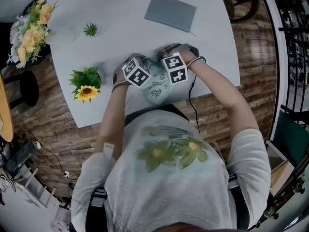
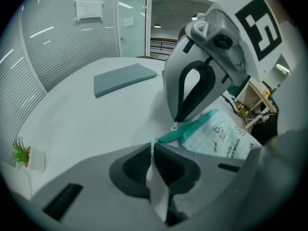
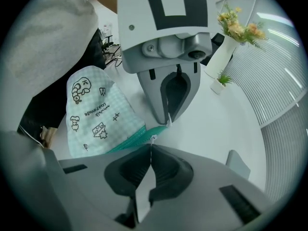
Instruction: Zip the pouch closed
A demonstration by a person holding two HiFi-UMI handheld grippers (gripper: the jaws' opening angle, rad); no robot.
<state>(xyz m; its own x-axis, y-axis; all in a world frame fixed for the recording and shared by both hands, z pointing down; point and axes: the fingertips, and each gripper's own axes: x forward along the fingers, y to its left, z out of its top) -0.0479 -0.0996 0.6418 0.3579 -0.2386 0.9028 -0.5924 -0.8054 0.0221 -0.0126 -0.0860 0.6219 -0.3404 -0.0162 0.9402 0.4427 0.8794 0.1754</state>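
A pale green checked pouch (image 1: 157, 88) printed with small drawings lies at the near edge of the white table (image 1: 120, 13), under both grippers. Its teal zipper band (image 2: 192, 129) runs between the two sets of jaws. In the left gripper view, my left gripper (image 2: 153, 150) is shut on a thin pale strip of the pouch's end. Opposite it, my right gripper (image 2: 175, 125) comes down to a small white zipper pull. The right gripper view shows the right gripper (image 3: 150, 149) shut on that pull, with the pouch (image 3: 91, 112) to the left and the left gripper (image 3: 168, 121) just beyond.
A flat grey pad (image 1: 170, 12) lies at the table's far side. A sunflower pot (image 1: 87, 86) stands left of my hands, a tiny potted plant (image 1: 90, 30) farther back, and a flower bouquet (image 1: 29, 30) at the left corner. A chair (image 1: 241, 1) stands beyond the right edge.
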